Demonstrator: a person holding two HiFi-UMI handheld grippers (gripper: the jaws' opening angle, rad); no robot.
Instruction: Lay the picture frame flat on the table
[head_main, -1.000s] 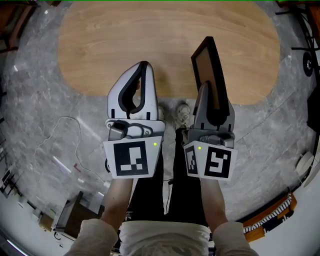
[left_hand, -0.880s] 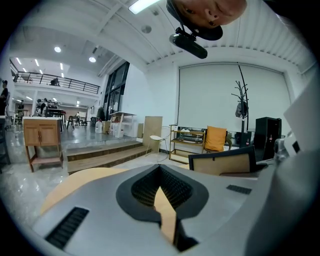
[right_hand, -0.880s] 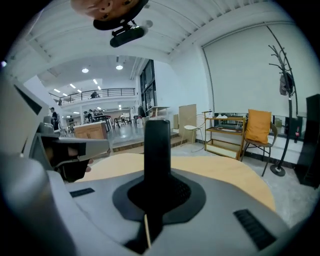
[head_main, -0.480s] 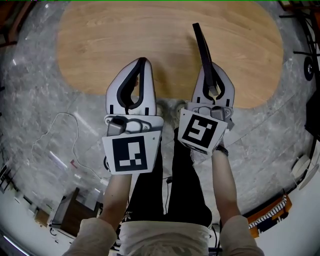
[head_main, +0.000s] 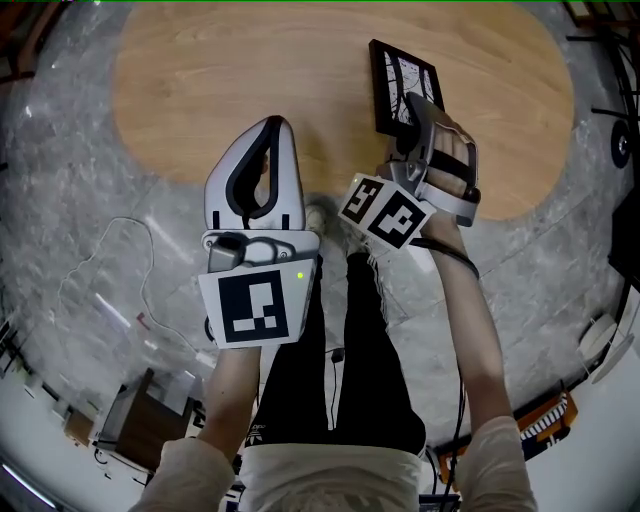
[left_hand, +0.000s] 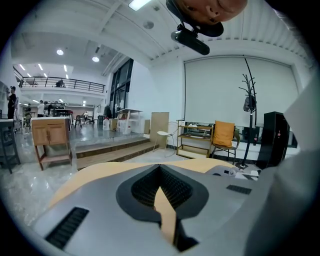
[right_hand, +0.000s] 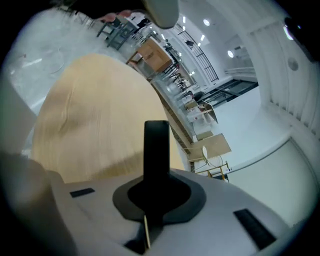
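The black picture frame (head_main: 403, 88) lies almost flat over the right part of the oval wooden table (head_main: 250, 70), picture side up. Whether it rests on the wood I cannot tell. My right gripper (head_main: 417, 108), rolled onto its side, is shut on the frame's near edge. In the right gripper view the frame (right_hand: 156, 145) shows edge-on as a black bar rising from the right gripper (right_hand: 156, 175), with the table (right_hand: 95, 115) behind it. My left gripper (head_main: 278, 125) hovers at the table's near edge, shut and holding nothing. In the left gripper view the left gripper (left_hand: 160, 175) has its jaws meeting at the tips.
Grey marble floor surrounds the table, with a white cable (head_main: 110, 270) at the left. The person's legs and shoes (head_main: 318, 215) are below the grippers. The left gripper view shows a chair with an orange cushion (left_hand: 223, 135), a coat stand (left_hand: 248, 100) and a wooden cabinet (left_hand: 50, 140).
The right gripper has rolled over and sunk towards the table, tipping the frame from upright on edge to nearly flat, picture side up. The left gripper has dropped slightly.
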